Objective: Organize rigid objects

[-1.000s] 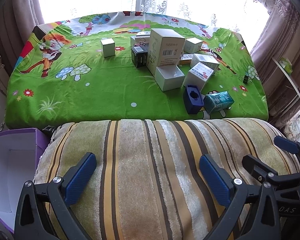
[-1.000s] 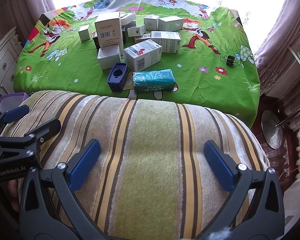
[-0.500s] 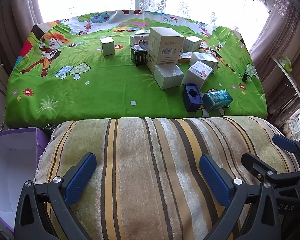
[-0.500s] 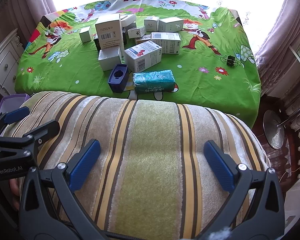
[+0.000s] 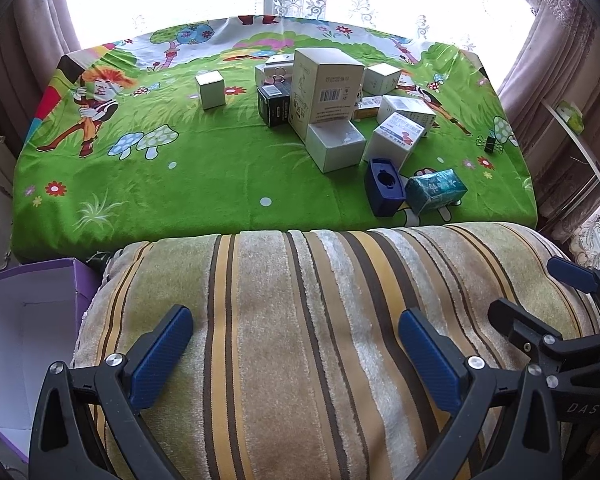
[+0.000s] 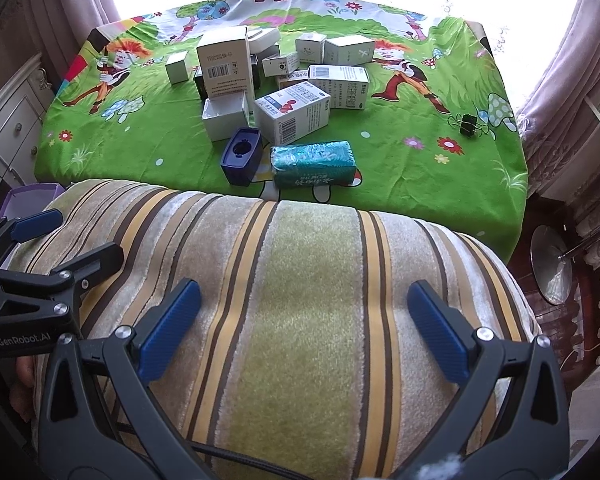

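Striped cushion (image 6: 300,300) between boxes (image 6: 292,92) and both grippers — fingers (image 5: 160,356) spread wide, empty

A table under a green cartoon cloth (image 5: 180,168) carries clustered boxes (image 5: 326,84), a teal packet (image 6: 314,164) and a binder clip (image 6: 469,124).

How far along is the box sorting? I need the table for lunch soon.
Nothing looks done yet: the purple bin shows only bare white inside, and the cartons, such as the tall white box, the navy case and the teal packet, all sit on the green tablecloth. Nothing is in hand: the left gripper and the right gripper are both open over the striped cushion. All the sorting remains.
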The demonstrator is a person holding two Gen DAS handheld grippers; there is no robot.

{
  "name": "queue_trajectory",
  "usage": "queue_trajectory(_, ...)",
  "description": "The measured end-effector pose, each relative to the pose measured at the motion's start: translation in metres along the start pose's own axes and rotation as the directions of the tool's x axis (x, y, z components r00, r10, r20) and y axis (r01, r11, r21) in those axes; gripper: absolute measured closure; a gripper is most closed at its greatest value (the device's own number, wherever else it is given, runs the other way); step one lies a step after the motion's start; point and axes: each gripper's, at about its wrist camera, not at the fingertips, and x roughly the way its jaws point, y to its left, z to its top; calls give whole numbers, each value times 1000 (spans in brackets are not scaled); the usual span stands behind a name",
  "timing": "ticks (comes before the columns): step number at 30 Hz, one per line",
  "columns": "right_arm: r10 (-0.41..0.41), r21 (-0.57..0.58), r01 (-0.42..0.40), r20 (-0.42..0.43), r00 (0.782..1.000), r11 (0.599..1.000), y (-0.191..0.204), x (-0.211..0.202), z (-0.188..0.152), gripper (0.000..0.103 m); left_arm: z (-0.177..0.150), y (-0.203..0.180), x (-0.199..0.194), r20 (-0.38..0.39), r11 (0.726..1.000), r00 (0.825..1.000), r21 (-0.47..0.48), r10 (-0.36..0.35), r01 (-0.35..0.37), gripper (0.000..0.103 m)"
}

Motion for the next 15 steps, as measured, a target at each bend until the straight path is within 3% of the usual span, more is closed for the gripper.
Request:
queue_trajectory(6, 87, -15, -87, -53, 995, 996, -8, -4, 3, 0, 0, -1, -3, 18, 1000, 1000, 1, 1, -1, 0)
queue_trajectory(9, 122, -1, -122, -40, 992, 993, -13, -6, 2, 0, 0, -6, -7, 36, 1000, 999, 19, 14, -15, 0)
queue_trajectory(15, 200, 19, -200, -9, 980, 980, -25, -15, 9, 0, 17, -6, -16, 64, 1000, 998, 12, -28, 27, 0)
